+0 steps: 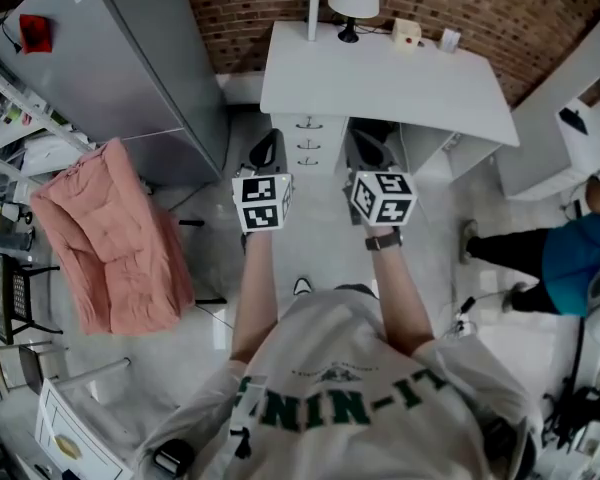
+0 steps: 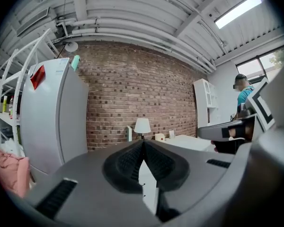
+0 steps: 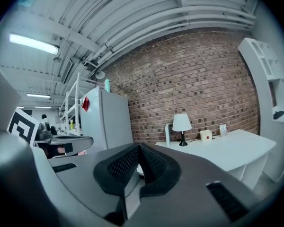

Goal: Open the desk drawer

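Holding both out level, you have the left gripper (image 1: 266, 154) and right gripper (image 1: 366, 152) empty, jaws pressed together. The drawers (image 1: 310, 140) lie just ahead between them, nearer your left, fronts facing you under the desk (image 1: 380, 83). Nothing blocks the way. A fridge (image 1: 130, 68) stands left.

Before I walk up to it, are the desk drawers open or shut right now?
Shut. In the head view the drawer fronts sit flush in one stack under the white desk, none pulled out.
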